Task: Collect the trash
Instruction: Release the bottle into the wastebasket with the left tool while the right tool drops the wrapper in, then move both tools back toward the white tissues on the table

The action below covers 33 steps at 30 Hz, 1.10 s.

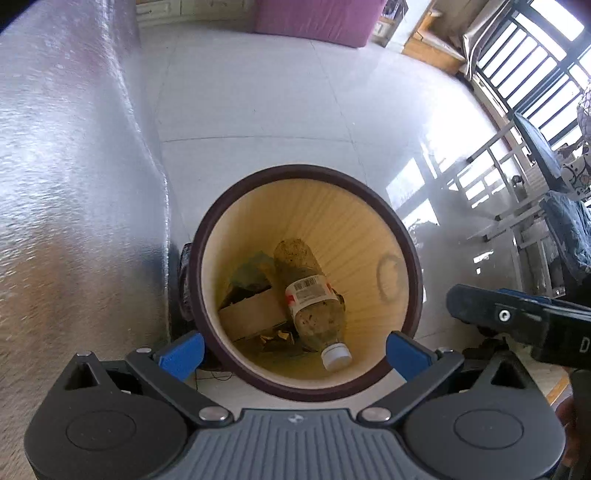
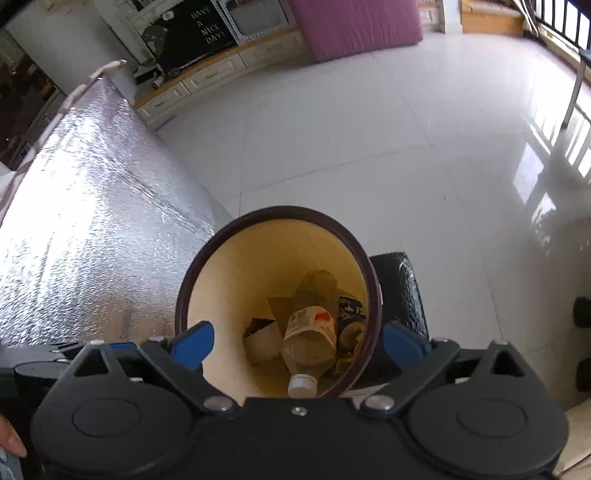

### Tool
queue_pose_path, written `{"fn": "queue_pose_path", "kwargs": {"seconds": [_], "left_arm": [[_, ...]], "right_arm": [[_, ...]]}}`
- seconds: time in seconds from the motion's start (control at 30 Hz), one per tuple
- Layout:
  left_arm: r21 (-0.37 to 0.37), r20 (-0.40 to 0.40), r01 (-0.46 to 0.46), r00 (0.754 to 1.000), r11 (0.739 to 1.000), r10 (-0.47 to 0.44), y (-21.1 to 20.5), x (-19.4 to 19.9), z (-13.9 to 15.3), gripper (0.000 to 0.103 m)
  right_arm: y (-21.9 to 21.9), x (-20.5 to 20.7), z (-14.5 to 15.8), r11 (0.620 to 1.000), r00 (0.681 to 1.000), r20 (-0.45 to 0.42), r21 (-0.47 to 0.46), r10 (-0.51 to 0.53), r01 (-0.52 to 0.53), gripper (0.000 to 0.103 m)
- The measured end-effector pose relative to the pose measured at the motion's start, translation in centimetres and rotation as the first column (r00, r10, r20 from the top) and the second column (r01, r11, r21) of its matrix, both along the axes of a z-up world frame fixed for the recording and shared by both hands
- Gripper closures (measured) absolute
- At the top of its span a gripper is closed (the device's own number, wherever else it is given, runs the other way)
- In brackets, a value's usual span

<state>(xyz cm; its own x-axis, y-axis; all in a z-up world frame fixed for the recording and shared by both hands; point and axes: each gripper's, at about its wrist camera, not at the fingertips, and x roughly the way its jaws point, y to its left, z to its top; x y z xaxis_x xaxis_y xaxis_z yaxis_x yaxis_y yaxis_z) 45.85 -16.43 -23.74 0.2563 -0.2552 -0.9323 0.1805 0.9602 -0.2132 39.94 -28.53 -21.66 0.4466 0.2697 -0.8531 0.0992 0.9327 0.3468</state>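
Observation:
A round bin with a dark brown rim [image 1: 402,229] and pale yellow inside stands on the floor below both grippers; it also shows in the right wrist view [image 2: 373,280]. In it lie a clear plastic bottle with a white cap [image 1: 314,295] [image 2: 310,332], a cardboard piece [image 1: 251,314] [image 2: 262,341] and crumpled wrappers [image 1: 273,338]. My left gripper [image 1: 293,350] is open and empty above the bin's near rim. My right gripper [image 2: 295,343] is open and empty above the bin. The right gripper's body [image 1: 517,317] shows at the right of the left wrist view.
A silver foil-covered surface [image 1: 74,184] [image 2: 92,221] stands to the left of the bin. A black bag [image 2: 402,288] lies by the bin. White tiled floor [image 1: 258,92] stretches ahead to a purple block [image 2: 354,26], a cabinet [image 2: 207,74] and a railing [image 1: 535,66].

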Motion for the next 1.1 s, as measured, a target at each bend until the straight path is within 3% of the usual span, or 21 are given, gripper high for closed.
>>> {"fn": "queue_pose_path", "kwargs": {"seconds": [0.7,1.1], "left_arm": [[-0.017,0.197,-0.045,0.979,0.999,0.047,4.4,-7.7,9.5,0.000],[-0.073,0.340,-0.045,0.938,0.996,0.067,7.2,-12.5,15.6,0.000]], "right_arm": [[1.7,-8.0,8.3,0.990,0.989,0.145,-0.139,0.042,-0.022,0.000],[3.6,-12.8,13.6,0.985,0.964,0.260,-0.175,0.046,0.000,0.000]]}}
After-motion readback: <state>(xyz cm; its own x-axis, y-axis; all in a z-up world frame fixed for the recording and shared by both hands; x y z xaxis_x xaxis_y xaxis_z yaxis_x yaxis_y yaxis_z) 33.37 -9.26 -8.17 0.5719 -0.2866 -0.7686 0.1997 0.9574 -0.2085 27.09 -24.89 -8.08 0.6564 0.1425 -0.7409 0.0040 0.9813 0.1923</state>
